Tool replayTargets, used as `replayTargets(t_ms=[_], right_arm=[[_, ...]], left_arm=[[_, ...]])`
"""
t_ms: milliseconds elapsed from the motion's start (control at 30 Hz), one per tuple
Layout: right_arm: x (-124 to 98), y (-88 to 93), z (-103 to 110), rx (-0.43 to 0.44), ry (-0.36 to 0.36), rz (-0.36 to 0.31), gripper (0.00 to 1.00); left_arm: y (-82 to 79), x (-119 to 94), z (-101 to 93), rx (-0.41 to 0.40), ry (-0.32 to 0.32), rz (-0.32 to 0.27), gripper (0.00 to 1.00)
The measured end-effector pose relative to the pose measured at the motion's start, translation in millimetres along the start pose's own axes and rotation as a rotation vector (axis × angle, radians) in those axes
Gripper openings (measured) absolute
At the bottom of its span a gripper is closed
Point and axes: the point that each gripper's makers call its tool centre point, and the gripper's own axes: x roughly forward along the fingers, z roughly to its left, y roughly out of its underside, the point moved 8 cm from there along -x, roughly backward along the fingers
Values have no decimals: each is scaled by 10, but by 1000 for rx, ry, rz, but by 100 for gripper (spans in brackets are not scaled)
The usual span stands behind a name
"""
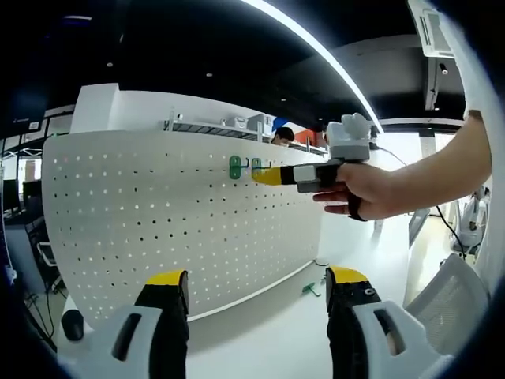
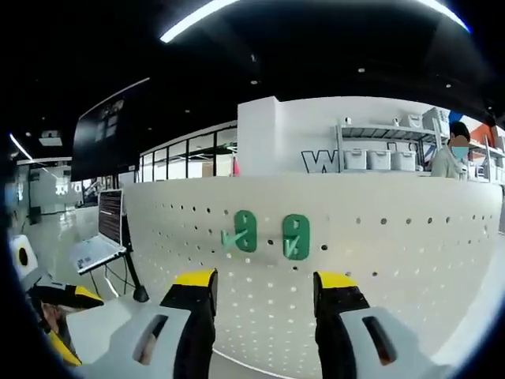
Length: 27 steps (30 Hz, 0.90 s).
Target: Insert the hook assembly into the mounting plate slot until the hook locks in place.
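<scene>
A: Left gripper view first. The left claw point(image 1: 257, 294) is wide open, nothing between its yellow-tipped black jaws. Ahead stands a white pegboard point(image 1: 158, 229), flat metal-looking sheet with rows of small round holes, upright on a white bench point(image 1: 276, 332). Two green hooks point(image 1: 245, 166) sit side by side near its top edge. A small green piece point(image 1: 310, 289) lies on the bench by the board's foot.

B: And the other claw?

A: The right claw point(image 1: 267, 175), held in a person's hand point(image 1: 363, 192), has its yellow tip right beside the hooks.

B: Right gripper view?

A: Right claw point(image 2: 263, 286) open and empty, jaws apart. Both hooks point(image 2: 271, 234), rounded oblong green plates, hang on the pegboard point(image 2: 394, 253) just beyond the tips.
</scene>
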Motion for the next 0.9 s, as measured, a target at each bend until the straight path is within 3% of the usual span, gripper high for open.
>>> replayTargets(t_ms=[533,900], right_arm=[[-230,99,-32,-41,-104,-9,49],[-511,310,-16,-77,-147,0,51]], left_arm=[[-21,-18,31,-2,-4,-7,73],[-28,-11,42,-3,-5,-12,74]])
